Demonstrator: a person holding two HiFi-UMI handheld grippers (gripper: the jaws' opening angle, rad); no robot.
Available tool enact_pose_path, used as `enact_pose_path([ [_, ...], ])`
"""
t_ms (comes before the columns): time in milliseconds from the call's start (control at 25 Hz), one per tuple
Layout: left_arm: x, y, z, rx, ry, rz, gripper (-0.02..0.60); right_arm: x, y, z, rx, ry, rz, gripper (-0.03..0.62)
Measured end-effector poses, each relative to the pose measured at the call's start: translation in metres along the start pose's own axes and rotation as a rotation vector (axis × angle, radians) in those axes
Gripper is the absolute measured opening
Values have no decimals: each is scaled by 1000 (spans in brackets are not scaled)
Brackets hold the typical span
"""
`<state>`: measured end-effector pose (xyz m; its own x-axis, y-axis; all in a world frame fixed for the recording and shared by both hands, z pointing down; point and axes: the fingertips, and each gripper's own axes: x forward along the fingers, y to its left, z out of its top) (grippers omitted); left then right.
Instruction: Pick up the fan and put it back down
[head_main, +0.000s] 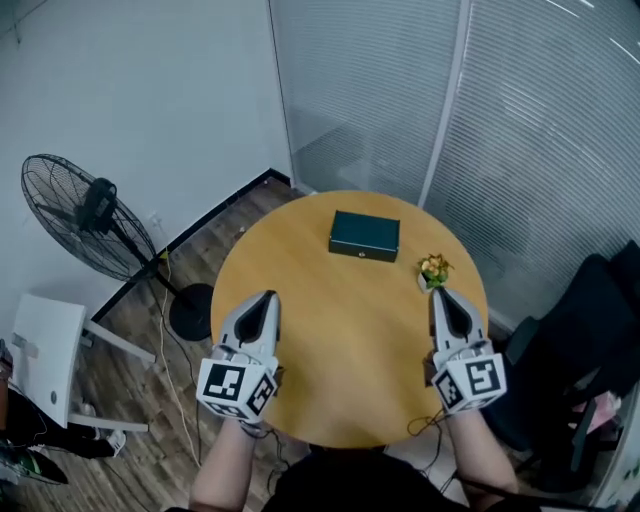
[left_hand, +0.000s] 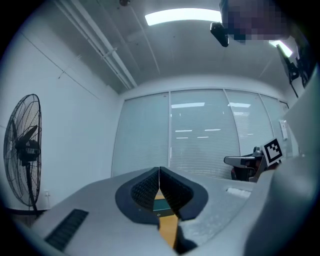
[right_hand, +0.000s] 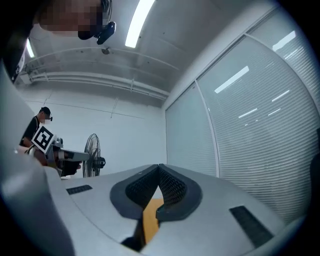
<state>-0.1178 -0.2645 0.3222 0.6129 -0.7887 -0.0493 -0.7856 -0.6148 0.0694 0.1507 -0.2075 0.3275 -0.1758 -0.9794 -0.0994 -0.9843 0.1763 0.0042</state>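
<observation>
The fan (head_main: 85, 225) is far over on the left. It stands on the wood floor by the white wall, apart from the round table (head_main: 350, 340). It is black, with a big round wire cage at the top, a thin pole, and a flat round foot (head_main: 192, 312) just beside the table's edge. Nobody is touching it. A white stool (head_main: 45, 355) sits on the floor near it.

Next comes the left gripper (head_main: 266, 300). The person's bare arm comes up from the bottom and holds it over the near left part of the table. It points straight ahead, toward the glass wall, and it sits level. Its two jaws are pressed tight together, and nothing is between them.

In the middle, further back on the table, lies a dark green box (head_main: 364, 236). A little bunch of flowers (head_main: 433, 270) stands to the right of it.

Then comes the right gripper (head_main: 445, 296), held over the near right part of the table, just this side of the flowers. It points the same way as the other one. Its jaws are closed too, with their tips touching, and they hold nothing.

A black chair (head_main: 580, 350) is on the far right.
</observation>
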Motion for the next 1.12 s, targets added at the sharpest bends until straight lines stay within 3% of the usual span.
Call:
enact_pose_path([
  [320, -2, -30, 36, 23, -74, -21, 6, -18, 6, 26, -61, -45, 24, 2],
  [1120, 9, -44, 34, 43, -63, -26, 6, -17, -5, 21, -43, -41, 43, 2],
])
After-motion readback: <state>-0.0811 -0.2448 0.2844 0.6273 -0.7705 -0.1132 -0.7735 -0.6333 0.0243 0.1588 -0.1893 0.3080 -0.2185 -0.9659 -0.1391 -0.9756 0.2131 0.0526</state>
